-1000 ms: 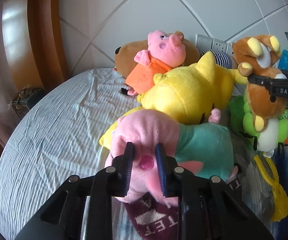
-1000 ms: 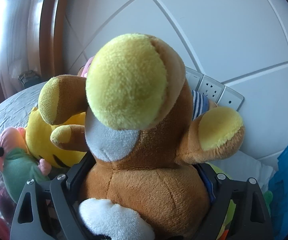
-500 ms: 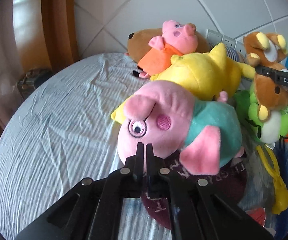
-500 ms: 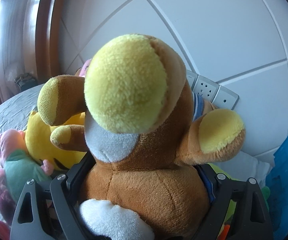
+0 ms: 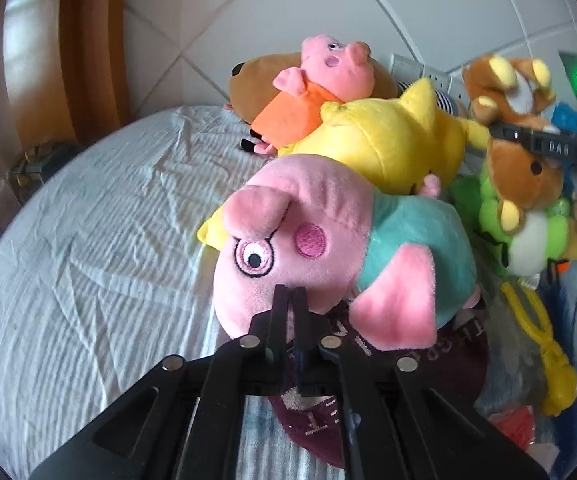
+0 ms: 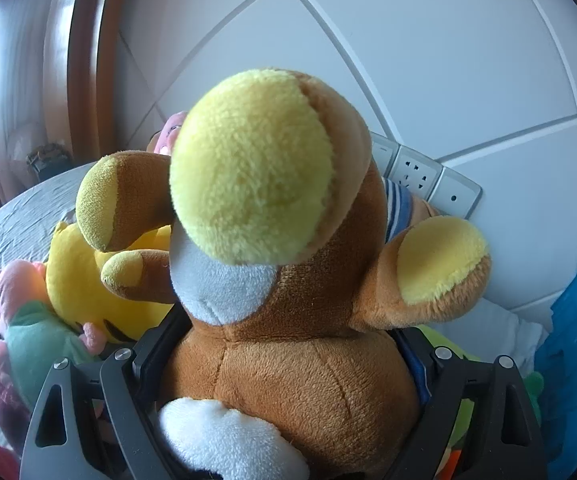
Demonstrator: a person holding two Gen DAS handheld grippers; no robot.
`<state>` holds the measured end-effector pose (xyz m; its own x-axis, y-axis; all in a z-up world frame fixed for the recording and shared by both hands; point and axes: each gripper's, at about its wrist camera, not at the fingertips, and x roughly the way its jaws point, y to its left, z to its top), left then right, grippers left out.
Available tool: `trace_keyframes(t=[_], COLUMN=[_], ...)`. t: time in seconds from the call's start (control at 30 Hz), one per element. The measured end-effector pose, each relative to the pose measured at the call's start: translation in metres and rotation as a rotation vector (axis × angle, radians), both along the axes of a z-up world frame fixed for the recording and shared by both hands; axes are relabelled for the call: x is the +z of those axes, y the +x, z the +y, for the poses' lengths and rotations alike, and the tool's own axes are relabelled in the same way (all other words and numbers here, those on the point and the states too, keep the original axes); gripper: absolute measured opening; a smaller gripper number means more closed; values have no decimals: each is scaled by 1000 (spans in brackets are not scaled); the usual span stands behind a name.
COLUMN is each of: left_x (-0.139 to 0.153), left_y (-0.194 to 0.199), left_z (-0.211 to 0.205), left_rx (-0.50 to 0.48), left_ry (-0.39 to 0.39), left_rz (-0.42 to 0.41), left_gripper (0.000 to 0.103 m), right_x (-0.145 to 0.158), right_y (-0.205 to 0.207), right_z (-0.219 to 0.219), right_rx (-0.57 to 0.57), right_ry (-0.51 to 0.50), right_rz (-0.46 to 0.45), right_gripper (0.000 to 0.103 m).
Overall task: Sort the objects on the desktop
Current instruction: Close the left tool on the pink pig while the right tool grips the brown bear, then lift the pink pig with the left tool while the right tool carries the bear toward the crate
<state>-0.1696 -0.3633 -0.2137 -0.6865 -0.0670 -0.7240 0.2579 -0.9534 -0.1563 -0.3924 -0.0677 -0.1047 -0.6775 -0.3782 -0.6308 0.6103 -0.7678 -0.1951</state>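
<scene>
While the right tongs [image 6: 288,380] clamp the brown bear plush [image 6: 296,320], the left tongs [image 5: 292,304], pinched nearly shut at the pig plush's [image 5: 328,240] chin, would need a deeper bite.

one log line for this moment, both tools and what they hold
left tool: shut on pink pig plush | right tool: shut on brown bear plush, held up | yellow plush: on bed

pink pig plush [image 5: 308,232] in teal lies beside upside-down brown bear [image 6: 300,320].

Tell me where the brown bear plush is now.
The brown bear plush fills the right wrist view, held in the right claw, right of the yellow plush.
</scene>
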Motion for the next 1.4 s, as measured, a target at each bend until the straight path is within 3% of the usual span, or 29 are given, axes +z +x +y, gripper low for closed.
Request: trace_keyframes(t=[0.03, 0.07, 0.1, 0.47, 0.67, 0.73, 0.8, 0.9, 1.0, 1.1, 1.4], left_x=[0, -1, -3, -32, -35, -41, -49, -46, -33, -24, 7], left_y=[0, 0, -2, -45, -64, -73, -80, -79, -77, -77, -60], left_z=[-2, -3, -2, -11, -20, -18, -16, -19, -21, -12, 6], left_rx=[-7, -20, -32, -167, -230, -262, -286, -265, -253, -259, -224], left_ry=[24, 36, 33, -4, -7, 6, -31, -50, -55, -109, -98], left_rz=[3, 4, 2, -71, -62, -103, -150, -143, -104, -101, -35], left_gripper=[77, 102, 103, 103, 103, 103, 81, 56, 53, 49, 46], right_x=[0, 1, 1, 5, -3, -3, -1, 0, 2, 2, 17], right_y=[0, 0, 0, 1, 2, 2, 4, 7, 6, 8, 26], right_z=[3, 4, 5, 5, -14, -13, -11, -9, -4, -4, 3], right_rx=[-2, -2, -2, -4, -14, -19, -21, -23, -31, -36, -13], right_ry=[-1, 0, 1, 3, -1, 1, 5, 7, 2, -6, -23], right_rz=[-2, -2, -2, -2, -1, -1, 3, 10, 13, 15, 56], right_gripper=[90, 90, 90, 90, 90, 90, 90, 90, 90, 90, 87])
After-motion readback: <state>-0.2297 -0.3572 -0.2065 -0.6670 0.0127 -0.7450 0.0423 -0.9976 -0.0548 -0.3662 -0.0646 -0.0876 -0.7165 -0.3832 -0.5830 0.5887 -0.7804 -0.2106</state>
